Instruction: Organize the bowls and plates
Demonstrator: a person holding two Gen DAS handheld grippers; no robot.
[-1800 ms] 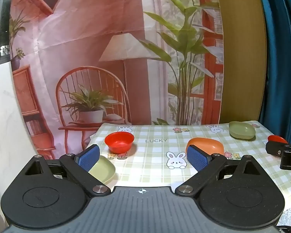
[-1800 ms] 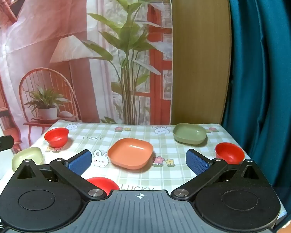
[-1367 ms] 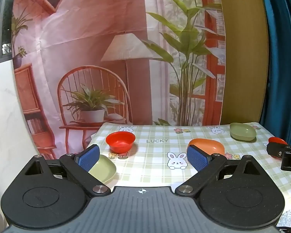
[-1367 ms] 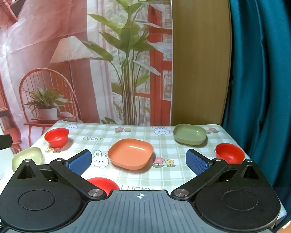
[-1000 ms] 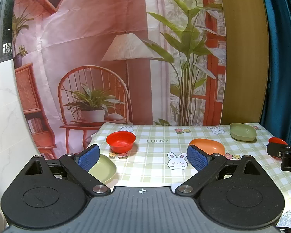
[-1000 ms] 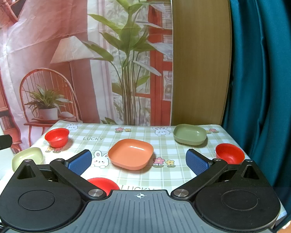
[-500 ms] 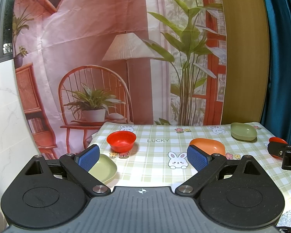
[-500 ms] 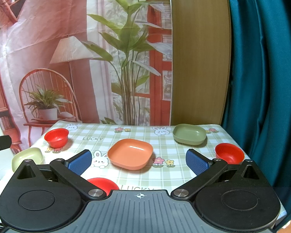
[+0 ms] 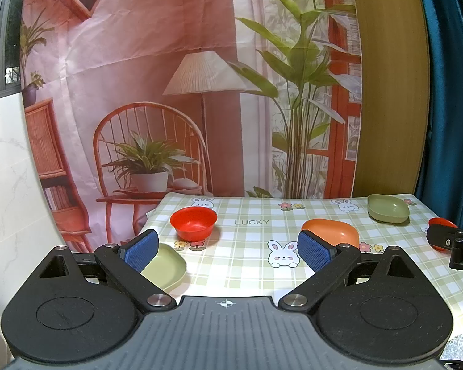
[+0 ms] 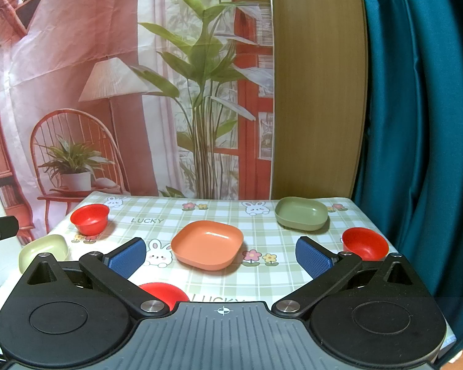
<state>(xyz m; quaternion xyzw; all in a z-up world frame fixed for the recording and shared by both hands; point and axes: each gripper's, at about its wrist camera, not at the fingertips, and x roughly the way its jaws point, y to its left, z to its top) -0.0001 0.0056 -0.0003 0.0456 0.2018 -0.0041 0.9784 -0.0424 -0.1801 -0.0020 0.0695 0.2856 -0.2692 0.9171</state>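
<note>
On the checked tablecloth [image 10: 262,240] sit an orange plate [image 10: 207,243] in the middle, a dark green plate [image 10: 302,214] at the back right, a light green plate [image 10: 43,251] at the left edge, and three red bowls: back left [image 10: 90,218], right [image 10: 364,243] and near front [image 10: 162,293]. My right gripper [image 10: 220,257] is open and empty, hovering before the near edge. My left gripper [image 9: 228,248] is open and empty at the table's left end, near the light green plate [image 9: 165,265] and a red bowl [image 9: 193,222].
A printed backdrop [image 10: 123,77] hangs behind the table, with a wooden panel [image 10: 318,92] and a teal curtain [image 10: 416,123] to the right. A white wall [image 9: 12,185] stands left of the table. The right gripper's body [image 9: 456,246] shows at the left wrist view's right edge.
Nothing has visibly changed apart from a very slight drift of the left wrist view. Both grippers stay open and hover in place.
</note>
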